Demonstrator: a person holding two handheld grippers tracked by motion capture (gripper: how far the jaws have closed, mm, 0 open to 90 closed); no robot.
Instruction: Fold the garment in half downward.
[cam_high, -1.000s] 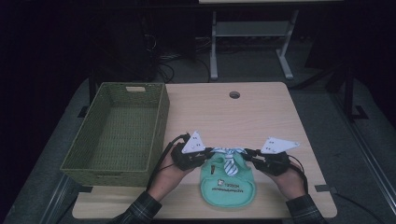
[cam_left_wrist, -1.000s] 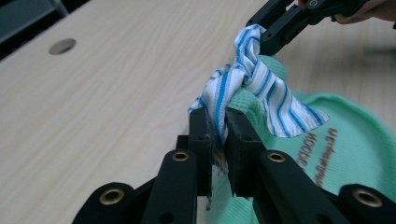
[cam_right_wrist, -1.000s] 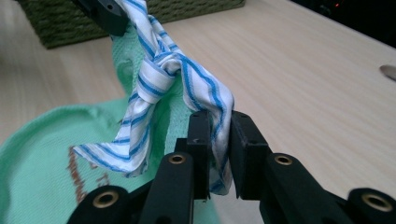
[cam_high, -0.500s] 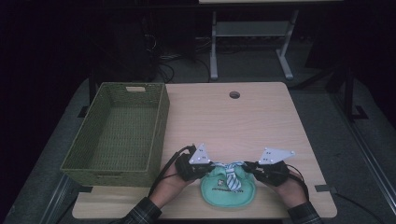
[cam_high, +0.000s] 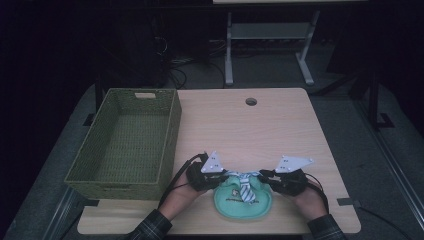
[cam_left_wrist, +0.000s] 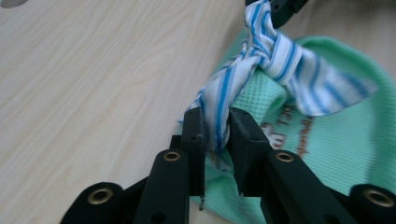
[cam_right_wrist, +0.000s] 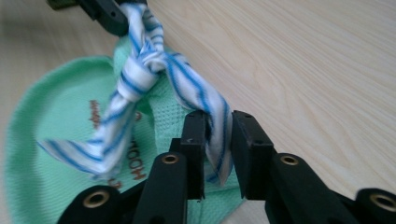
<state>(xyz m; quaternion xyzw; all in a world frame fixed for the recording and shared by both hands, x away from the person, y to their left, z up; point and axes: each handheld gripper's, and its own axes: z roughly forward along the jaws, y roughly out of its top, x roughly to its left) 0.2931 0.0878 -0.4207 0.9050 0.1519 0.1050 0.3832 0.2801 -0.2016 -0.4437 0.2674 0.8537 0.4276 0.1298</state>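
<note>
- Both tools sit at the near edge of the scene: the left tool (cam_high: 220, 176) and the right tool (cam_high: 266, 176) each have their jaws closed down to a narrow gap on one end of a blue-and-white striped tie (cam_high: 245, 184), with the cloth pinched between them.
- Wooden tabletop (cam_high: 250, 130): pale, with a round cable hole (cam_high: 251, 101) near its far edge.
- Green woven basket (cam_high: 127, 142): it stands along the tabletop's left side, to the left of the left tool.
- Mint-green knitted garment (cam_high: 243, 201): it lies flat on the tabletop between the two hands, with small printed lettering on its front (too blurred to read).
- Striped tie, seen up close: in the left gripper view its end runs up from the jaws (cam_left_wrist: 215, 128) to a knot (cam_left_wrist: 268, 49), and in the right gripper view the other end (cam_right_wrist: 212, 126) does the same toward the knot (cam_right_wrist: 140, 70); a loose tail hangs down over the garment.
</note>
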